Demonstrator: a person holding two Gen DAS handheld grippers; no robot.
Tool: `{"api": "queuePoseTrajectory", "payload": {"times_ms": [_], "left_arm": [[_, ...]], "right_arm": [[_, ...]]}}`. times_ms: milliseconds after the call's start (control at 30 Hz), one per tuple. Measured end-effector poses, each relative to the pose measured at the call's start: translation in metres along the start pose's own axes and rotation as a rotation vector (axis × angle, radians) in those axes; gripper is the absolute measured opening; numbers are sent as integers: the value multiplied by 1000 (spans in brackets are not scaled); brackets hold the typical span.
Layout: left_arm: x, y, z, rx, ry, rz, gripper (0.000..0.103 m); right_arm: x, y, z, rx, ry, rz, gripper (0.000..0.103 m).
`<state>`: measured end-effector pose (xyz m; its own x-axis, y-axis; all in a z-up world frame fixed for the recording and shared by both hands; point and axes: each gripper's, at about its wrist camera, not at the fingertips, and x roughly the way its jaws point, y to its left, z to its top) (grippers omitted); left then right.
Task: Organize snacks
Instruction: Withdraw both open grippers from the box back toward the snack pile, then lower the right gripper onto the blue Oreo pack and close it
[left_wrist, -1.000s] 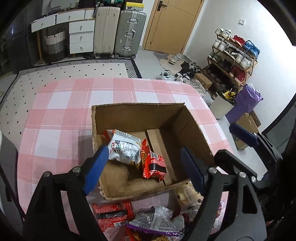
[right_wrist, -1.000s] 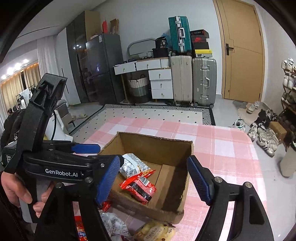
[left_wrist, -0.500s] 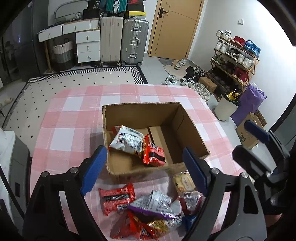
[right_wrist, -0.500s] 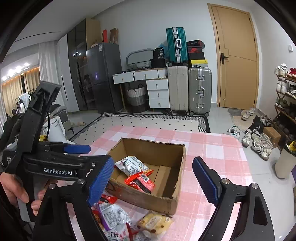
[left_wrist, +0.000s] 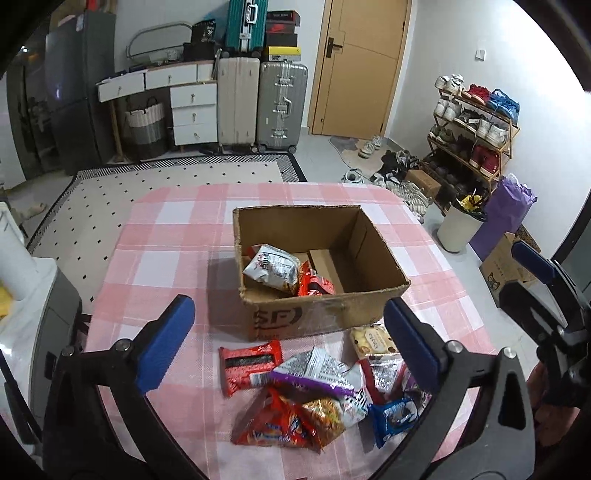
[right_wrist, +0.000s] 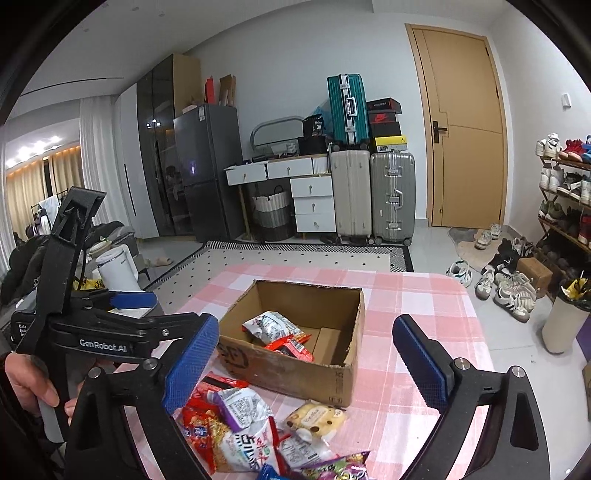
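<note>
An open cardboard box stands on the pink checked tablecloth. Inside it lie a white snack bag and a red packet. In front of the box sits a loose pile of snacks: a red packet, a purple-and-silver bag, an orange bag, a yellow biscuit pack and a blue cookie pack. My left gripper hangs above the pile, jaws opening wide, nothing between them. My right gripper also has its jaws opening and is empty.
The left gripper's body and a hand fill the left of the right wrist view. Suitcases, drawers and a door stand at the far wall. A shoe rack, a bin and a purple bag are right of the table.
Both grippers have pulled back and up from the box and widened. The snack pile in front of the box has come into full view. The two packets stay in the box.
</note>
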<state>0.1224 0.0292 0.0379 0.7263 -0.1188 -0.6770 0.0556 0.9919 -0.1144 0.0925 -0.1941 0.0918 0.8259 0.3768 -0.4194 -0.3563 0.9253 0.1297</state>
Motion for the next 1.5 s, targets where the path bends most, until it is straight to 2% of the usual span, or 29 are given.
{"api": "queuePoseTrajectory", "payload": {"times_ms": [300, 633, 933, 1167, 1500], "left_arm": [[-35, 6, -31, -7, -19, -10, 102], [-55, 8, -63, -46, -60, -30, 102], [-44, 21, -96, -83, -22, -46, 102], [-29, 26, -116, -94, 22, -42, 102], [-3, 28, -130, -98, 67, -40, 102]], "right_arm": [[-38, 15, -19, 9, -36, 21, 99], [-65, 24, -49, 26, -42, 22, 100], [-67, 24, -94, 65, 37, 20, 100], [-50, 26, -140, 107, 150, 41, 100], [-22, 32, -175, 139, 242, 103, 100]]}}
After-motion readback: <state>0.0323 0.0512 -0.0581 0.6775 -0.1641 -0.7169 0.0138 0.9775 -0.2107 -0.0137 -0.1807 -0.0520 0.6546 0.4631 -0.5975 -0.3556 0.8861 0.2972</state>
